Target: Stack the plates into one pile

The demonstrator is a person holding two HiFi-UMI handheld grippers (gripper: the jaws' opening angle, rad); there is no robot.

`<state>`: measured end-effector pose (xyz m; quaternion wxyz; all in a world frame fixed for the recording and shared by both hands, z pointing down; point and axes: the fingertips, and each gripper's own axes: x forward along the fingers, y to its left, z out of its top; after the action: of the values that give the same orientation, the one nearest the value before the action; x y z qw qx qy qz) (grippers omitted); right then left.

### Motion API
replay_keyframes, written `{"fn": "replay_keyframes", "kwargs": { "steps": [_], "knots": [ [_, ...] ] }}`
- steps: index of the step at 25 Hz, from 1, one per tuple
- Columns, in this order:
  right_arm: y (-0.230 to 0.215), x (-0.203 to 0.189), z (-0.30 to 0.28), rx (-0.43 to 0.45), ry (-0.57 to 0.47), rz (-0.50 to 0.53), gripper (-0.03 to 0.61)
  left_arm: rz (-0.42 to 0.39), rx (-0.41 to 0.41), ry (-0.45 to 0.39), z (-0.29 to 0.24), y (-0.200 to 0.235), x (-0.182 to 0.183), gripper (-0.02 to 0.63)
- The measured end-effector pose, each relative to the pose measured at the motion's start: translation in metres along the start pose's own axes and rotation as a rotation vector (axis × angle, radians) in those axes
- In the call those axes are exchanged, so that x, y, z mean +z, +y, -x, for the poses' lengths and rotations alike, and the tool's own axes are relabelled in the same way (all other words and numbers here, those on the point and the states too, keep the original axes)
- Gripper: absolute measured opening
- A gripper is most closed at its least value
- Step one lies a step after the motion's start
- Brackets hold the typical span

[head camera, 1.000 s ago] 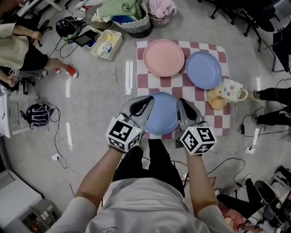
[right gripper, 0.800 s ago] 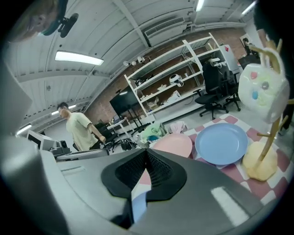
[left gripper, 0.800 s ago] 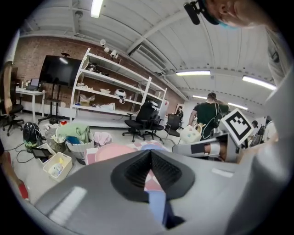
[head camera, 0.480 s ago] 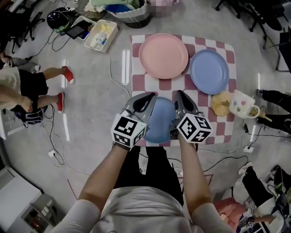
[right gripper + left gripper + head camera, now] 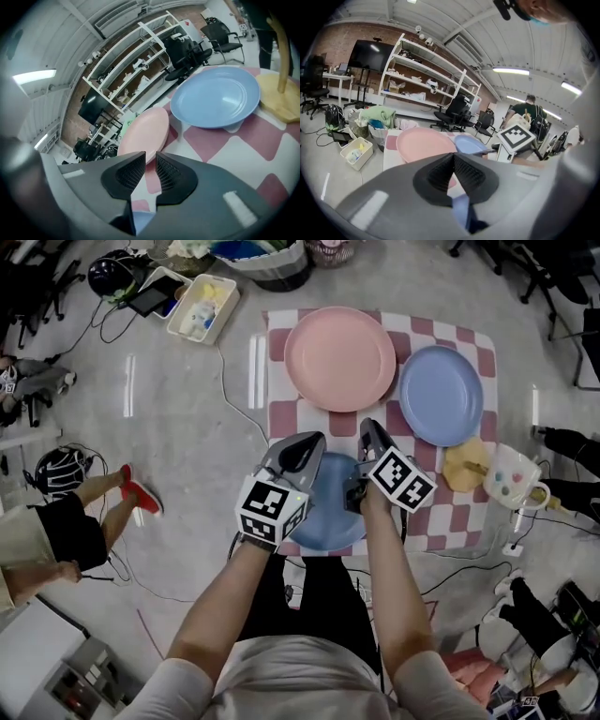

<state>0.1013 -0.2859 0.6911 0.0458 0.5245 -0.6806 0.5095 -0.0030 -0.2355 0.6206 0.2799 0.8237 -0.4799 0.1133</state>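
Now both grippers grip the near light-blue round plate (image 5: 330, 495): the left gripper (image 5: 452, 161) is pinched shut on its left rim, and the right gripper (image 5: 150, 164) is down to a slit with the right rim deep between its jaws. The plate faces up (round, so no long axis) over the near edge of the red-and-white checked cloth (image 5: 452, 521), well short of the pink round plate (image 5: 339, 357).

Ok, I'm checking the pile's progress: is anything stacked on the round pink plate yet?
No, the round pink plate lies bare on the checked cloth, with nothing on top of it.
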Motion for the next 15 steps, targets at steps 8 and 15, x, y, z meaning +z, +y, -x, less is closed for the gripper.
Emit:
{"fn": "replay_keyframes", "kwargs": {
  "steps": [8,15],
  "knots": [
    [-0.015,0.001,-0.041,-0.037,0.016,-0.148,0.084,0.027,0.011,0.003,-0.003,0.011,-0.003,0.006],
    [-0.021,-0.001,-0.068,-0.047,0.052,-0.24,0.083,0.033,0.017,0.009,0.003,0.016,-0.006,0.006]
  ]
}}
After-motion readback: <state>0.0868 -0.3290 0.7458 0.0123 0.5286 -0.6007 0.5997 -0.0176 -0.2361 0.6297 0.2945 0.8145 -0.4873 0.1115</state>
